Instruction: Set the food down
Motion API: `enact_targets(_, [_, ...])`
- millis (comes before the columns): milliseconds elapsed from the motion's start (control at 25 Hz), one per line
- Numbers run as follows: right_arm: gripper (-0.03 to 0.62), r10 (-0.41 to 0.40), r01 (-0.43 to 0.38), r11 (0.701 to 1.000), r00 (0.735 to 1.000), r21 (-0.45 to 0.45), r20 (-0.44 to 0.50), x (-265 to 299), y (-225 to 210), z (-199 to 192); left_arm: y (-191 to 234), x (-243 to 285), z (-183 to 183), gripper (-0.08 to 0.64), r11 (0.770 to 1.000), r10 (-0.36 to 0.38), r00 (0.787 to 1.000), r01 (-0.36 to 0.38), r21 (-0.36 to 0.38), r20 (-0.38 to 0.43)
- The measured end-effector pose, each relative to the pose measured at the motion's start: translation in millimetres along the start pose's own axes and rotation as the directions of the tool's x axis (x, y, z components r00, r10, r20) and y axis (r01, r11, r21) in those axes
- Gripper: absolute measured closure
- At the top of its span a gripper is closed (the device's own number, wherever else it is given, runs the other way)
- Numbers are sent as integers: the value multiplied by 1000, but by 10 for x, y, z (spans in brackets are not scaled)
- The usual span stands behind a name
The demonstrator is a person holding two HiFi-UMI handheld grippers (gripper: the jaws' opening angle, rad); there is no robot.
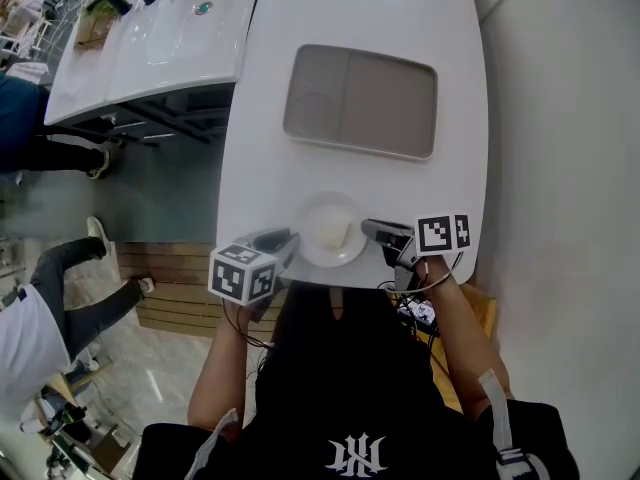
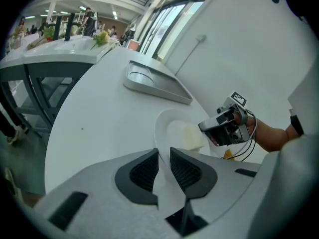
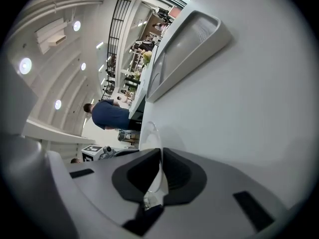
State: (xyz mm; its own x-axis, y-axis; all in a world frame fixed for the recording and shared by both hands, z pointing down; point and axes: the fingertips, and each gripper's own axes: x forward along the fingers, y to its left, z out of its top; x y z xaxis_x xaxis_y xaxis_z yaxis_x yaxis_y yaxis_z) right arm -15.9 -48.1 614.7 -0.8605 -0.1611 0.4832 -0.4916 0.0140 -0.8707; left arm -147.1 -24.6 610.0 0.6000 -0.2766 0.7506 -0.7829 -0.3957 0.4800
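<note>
White table (image 1: pixel 350 8), left gripper (image 1: pixel 290 240) and right gripper (image 1: pixel 368 229) pinching plate (image 1: pixel 314 214), food (image 1: pixel 333 234) indistinct

Tray (image 1: pixel 360 101): grey, divided, lying flat, well ahead of the jaws.
Table (image 1: pixel 380 8): white, rounded, beneath the jaws.
Basin counter (image 1: pixel 130 58): white, far left of the jaws.

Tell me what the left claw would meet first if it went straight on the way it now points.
The left claw is clamped on the rim of the white plate. Going straight on, it would probably meet the pale food block on that plate first, then the right claw.
</note>
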Motion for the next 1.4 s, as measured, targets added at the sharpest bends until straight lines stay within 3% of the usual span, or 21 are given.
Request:
enact_targets(200, [574, 34, -35, 999, 997, 16, 63, -198, 104, 271, -96, 17, 356, 488, 998, -12, 999, 10, 58, 35])
enact_targets(480, [574, 24, -22, 1000, 987, -14, 156, -505, 144, 790, -261, 140, 960, 488, 989, -37, 997, 27, 146, 66])
enact_targets(1000, [574, 9, -13, 1000, 961, 13, 277, -822, 16, 1640, -315, 530, 1899, 488, 972, -46, 997, 31, 233, 62])
enact_targets(1400, [574, -35, 27, 999, 952, 30, 303, -814, -218, 2311, -146, 927, 2481, 488, 964, -40, 998, 27, 265, 44])
